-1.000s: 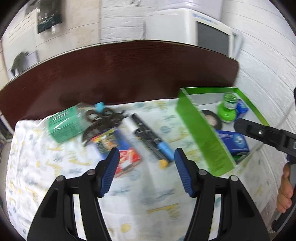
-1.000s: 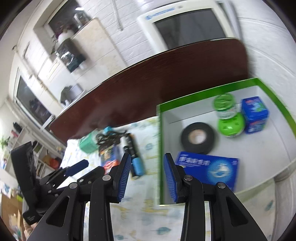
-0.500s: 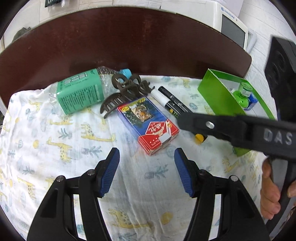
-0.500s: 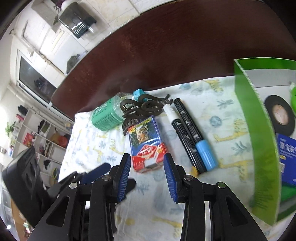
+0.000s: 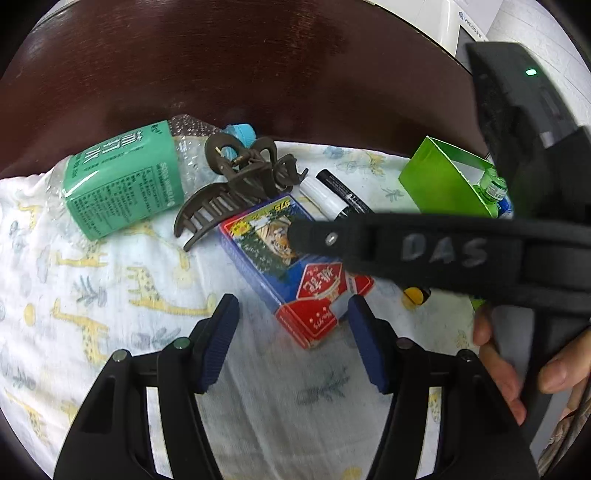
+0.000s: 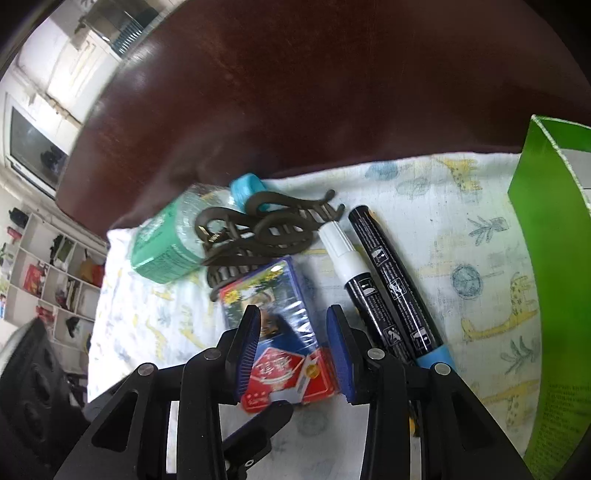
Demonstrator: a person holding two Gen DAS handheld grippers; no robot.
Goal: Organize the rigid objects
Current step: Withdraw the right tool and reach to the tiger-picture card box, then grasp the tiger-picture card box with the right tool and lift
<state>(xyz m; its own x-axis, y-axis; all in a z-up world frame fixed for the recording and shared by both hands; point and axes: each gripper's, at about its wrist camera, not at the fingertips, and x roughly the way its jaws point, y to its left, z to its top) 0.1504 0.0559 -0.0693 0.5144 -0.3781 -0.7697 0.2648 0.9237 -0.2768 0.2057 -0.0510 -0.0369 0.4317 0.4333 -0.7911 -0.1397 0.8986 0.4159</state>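
Note:
A red and blue card box [image 5: 291, 269] [image 6: 280, 332] lies on a giraffe-print cloth [image 5: 110, 295]. My right gripper [image 6: 293, 343] is open, its blue pads on either side of the box; its arm crosses the left wrist view [image 5: 424, 251]. My left gripper [image 5: 291, 332] is open and empty just short of the box's near end. A brown hair claw [image 5: 236, 184] [image 6: 255, 236] lies beyond the box, touching it. Two black markers [image 6: 384, 291] lie to its right. A green-labelled bottle [image 5: 125, 184] [image 6: 162, 251] lies at the left.
A green box [image 5: 439, 184] [image 6: 546, 258] stands open at the right with a green bottle [image 5: 491, 184] inside. A dark brown table [image 5: 221, 74] runs behind the cloth. A white monitor [image 5: 469, 33] is at the back right. Shelves [image 6: 55, 273] are at the far left.
My right gripper has swung left from the green box, down over the card box. My left gripper has moved closer to the card box. Both stayed open.

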